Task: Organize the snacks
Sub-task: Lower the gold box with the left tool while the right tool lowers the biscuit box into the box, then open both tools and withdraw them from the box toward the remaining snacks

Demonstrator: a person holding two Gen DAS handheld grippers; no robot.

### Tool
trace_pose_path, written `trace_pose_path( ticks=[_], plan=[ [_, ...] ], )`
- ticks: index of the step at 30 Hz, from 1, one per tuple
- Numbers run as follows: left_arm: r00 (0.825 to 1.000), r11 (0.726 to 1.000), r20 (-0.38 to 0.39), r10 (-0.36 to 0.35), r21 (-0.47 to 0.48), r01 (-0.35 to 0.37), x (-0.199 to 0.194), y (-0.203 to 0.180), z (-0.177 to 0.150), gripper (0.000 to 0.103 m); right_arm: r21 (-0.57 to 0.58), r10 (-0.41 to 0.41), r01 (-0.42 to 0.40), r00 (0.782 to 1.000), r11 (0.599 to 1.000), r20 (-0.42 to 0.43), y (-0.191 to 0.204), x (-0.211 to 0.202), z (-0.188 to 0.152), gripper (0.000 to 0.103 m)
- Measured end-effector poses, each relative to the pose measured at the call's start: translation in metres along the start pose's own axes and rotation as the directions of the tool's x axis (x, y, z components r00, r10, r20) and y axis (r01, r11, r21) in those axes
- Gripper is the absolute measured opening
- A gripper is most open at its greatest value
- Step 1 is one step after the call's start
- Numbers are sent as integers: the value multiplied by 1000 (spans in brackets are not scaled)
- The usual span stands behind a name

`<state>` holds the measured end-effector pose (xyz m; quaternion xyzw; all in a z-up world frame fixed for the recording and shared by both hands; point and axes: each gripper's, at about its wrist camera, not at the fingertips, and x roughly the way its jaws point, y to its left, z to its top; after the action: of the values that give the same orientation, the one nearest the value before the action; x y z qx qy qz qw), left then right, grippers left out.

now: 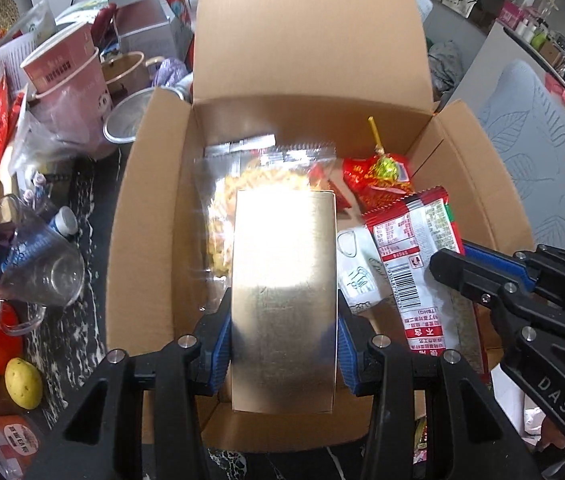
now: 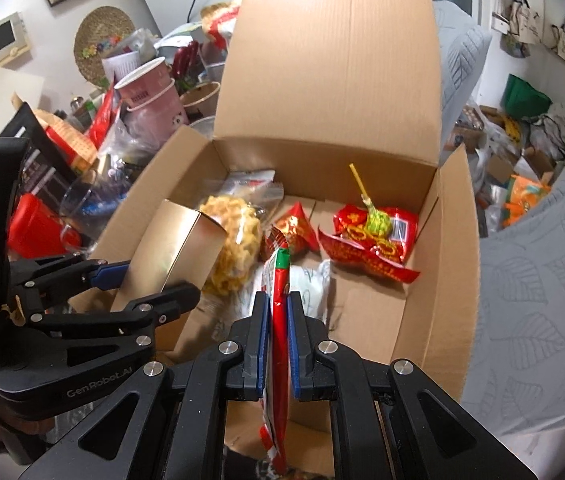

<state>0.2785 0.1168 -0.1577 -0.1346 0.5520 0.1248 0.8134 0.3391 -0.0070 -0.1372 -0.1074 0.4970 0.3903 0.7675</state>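
Observation:
An open cardboard box (image 1: 150,220) (image 2: 454,280) stands under both grippers with its lid flap raised at the back. My left gripper (image 1: 284,344) (image 2: 154,280) is shut on a shiny gold carton (image 1: 284,300) (image 2: 174,248), held over the box's left half. My right gripper (image 2: 278,340) (image 1: 456,258) is shut on a red-and-white snack packet (image 2: 278,320) (image 1: 410,248) over the box's right half. Inside lie a clear bag of yellow crisps (image 1: 222,216) (image 2: 234,240), a red packet (image 2: 366,240) with a lollipop (image 2: 376,220) on it, a small red packet (image 2: 296,228) and a white pouch (image 2: 314,284).
Left of the box the dark counter is crowded: stacked pink paper cups (image 1: 70,72), a metal bowl (image 1: 122,120), a glass measuring jug (image 1: 30,264), red packets and a small yellow potato (image 1: 23,382). A grey leaf-patterned cushion (image 1: 534,152) lies to the right.

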Motion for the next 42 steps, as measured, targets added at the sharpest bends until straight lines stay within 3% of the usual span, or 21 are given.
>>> trace_pose_path(
  ticks=[19,25,31,42],
  plan=[
    [995,997,-70,75,14,-74,20,-2,4,47,10,-61,61,996,998,-72,-2,18,0,10],
    [992,992,-30,122,21,-121,3,-5,9,53,24,-92,94,993,995,-72,-5,9,1,21],
    [991,991,29,129,21,-129,-22,-8,14,53,16,-115,115,993,993,-42,-3,-11,5,21],
    [978,991,167,124,27,-130,-90,-20,21,53,-11,-140,142,986,990,94,13,-69,19,21]
  ],
)
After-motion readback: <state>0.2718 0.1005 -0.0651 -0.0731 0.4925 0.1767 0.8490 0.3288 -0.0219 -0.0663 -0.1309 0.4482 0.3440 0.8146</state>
